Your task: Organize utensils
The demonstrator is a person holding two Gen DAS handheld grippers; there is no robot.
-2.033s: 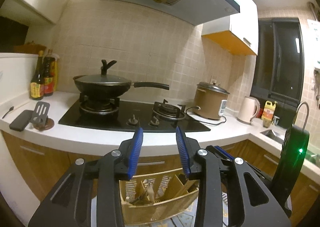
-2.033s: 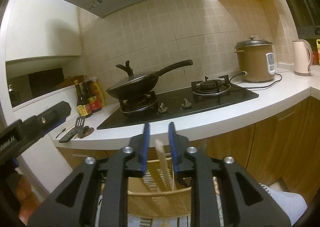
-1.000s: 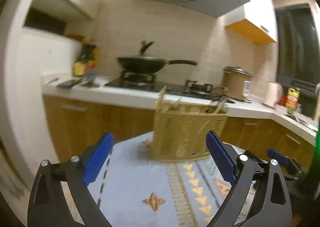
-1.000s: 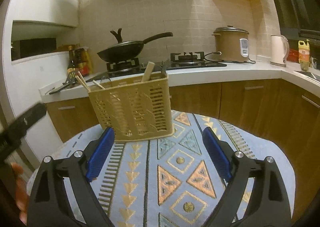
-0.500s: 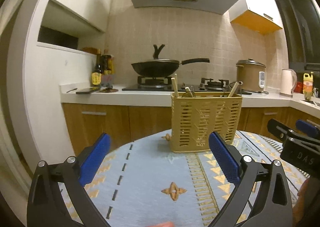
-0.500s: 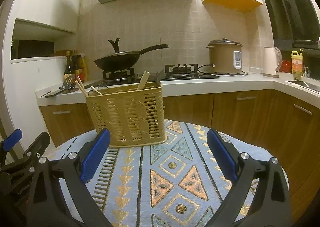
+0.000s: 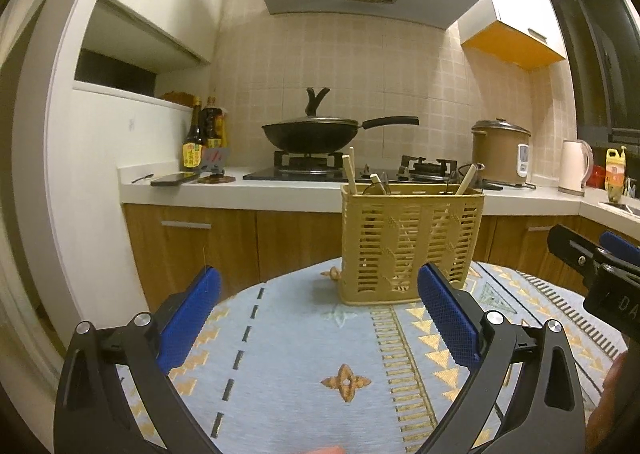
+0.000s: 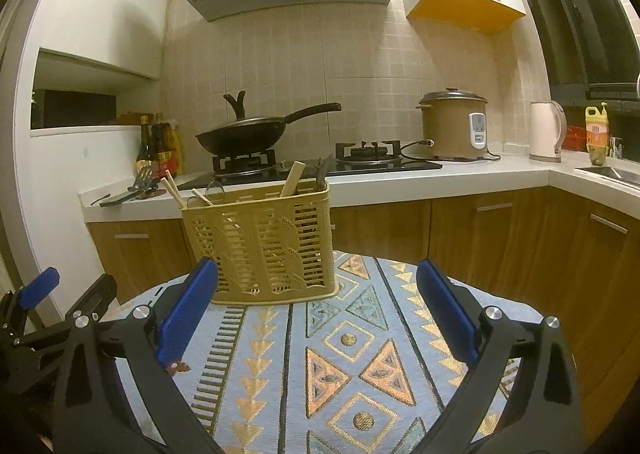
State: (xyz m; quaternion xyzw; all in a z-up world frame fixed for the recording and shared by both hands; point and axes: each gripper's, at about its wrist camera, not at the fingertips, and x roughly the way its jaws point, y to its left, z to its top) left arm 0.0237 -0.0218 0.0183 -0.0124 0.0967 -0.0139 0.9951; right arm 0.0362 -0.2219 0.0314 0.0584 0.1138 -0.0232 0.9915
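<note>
Utensil basket (image 8: pixel 260 242) stands upright on the patterned cloth (image 8: pixel 344 366), utensils inside. My right tool (image 8: pixel 316 310) has just been opening, nothing between; left tool (image 7: pixel 316 314) apart, empty, short of the basket. Sorting looks finished; next, I withdraw.
</note>
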